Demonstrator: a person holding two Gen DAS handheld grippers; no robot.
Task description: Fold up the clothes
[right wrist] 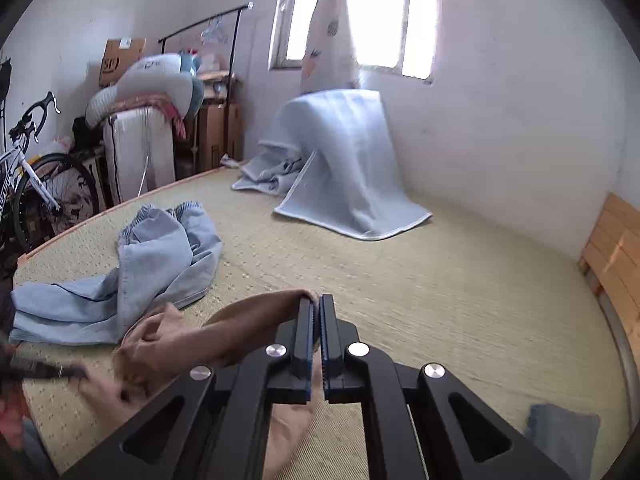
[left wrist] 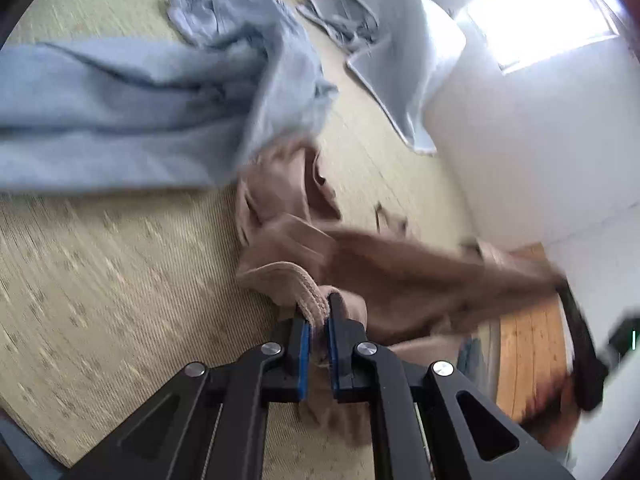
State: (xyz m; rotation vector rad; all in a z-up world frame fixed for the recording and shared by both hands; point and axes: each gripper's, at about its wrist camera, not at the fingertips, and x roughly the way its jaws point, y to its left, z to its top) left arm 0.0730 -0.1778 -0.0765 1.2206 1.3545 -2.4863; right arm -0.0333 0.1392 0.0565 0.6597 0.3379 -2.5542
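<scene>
Between our two grippers hangs the brown garment (left wrist: 360,272), stretched just above the mat (left wrist: 120,280). Our left gripper (left wrist: 318,320) is clamped on its ribbed band; our right gripper (right wrist: 318,320) pinches another edge of it. From the left wrist view its long axis runs from the left gripper off to the right, blurred at the far end. Beyond it, light blue jeans (right wrist: 132,280) lie crumpled on the mat, and a pale blue blanket (right wrist: 344,168) drapes near the wall under the window (right wrist: 360,12).
</scene>
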